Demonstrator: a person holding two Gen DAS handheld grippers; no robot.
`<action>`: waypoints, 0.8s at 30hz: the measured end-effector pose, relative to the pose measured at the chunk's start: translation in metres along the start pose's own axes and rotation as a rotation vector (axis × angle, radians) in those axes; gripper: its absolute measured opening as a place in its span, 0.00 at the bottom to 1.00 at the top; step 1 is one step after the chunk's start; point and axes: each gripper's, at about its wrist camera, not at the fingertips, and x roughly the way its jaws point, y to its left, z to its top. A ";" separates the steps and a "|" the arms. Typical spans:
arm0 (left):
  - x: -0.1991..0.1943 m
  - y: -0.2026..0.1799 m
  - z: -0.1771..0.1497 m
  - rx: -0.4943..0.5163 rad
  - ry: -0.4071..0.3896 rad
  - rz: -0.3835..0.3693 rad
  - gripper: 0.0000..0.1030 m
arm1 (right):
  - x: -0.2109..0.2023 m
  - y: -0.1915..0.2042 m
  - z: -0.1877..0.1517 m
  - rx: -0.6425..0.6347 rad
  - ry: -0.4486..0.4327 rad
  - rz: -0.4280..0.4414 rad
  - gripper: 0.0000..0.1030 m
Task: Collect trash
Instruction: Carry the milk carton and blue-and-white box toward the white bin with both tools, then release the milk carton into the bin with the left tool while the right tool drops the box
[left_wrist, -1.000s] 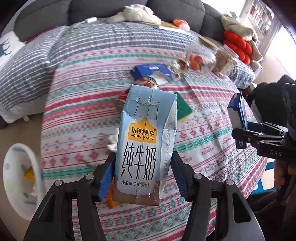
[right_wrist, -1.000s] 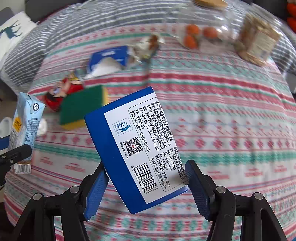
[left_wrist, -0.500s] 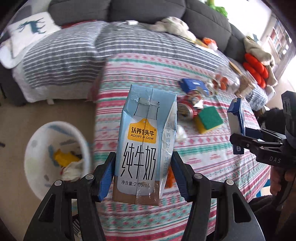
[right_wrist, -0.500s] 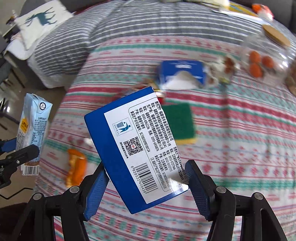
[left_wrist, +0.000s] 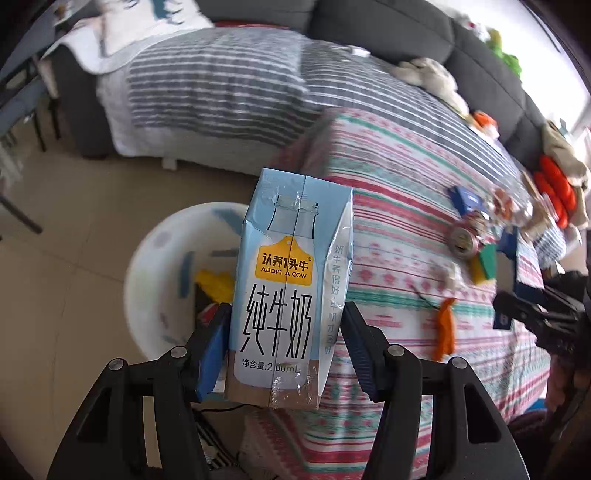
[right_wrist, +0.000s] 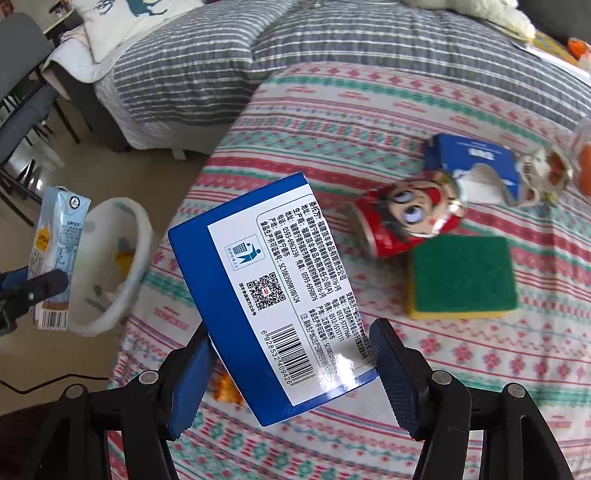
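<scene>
left tongs (left_wrist: 282, 343) grasp a milk carton (left_wrist: 291, 280) by the bin (left_wrist: 155, 266); right tongs (right_wrist: 291, 373) grasp a blue box (right_wrist: 273, 295). can (right_wrist: 406, 221), peel (left_wrist: 445, 328) remain on surface (right_wrist: 369, 110).

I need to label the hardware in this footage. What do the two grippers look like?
Both match: the left gripper and right gripper have black angular frames with silver screws and flat blue ribbed pads. No markings, cables or sleeves are visible on them.

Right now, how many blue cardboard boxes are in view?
2. One blue cardboard box with a barcode is clamped in the right gripper's jaws; a torn-open blue box lies on the patterned cloth. Others may be hidden.
</scene>
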 end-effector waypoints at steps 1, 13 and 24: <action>0.002 0.005 0.002 -0.013 0.003 0.006 0.60 | 0.002 0.003 0.001 -0.001 0.003 0.005 0.69; 0.022 0.048 0.012 -0.074 0.028 0.092 0.61 | 0.023 0.029 0.008 -0.017 0.023 0.011 0.69; -0.001 0.076 -0.002 -0.091 0.030 0.180 0.96 | 0.032 0.058 0.012 -0.021 0.035 0.074 0.69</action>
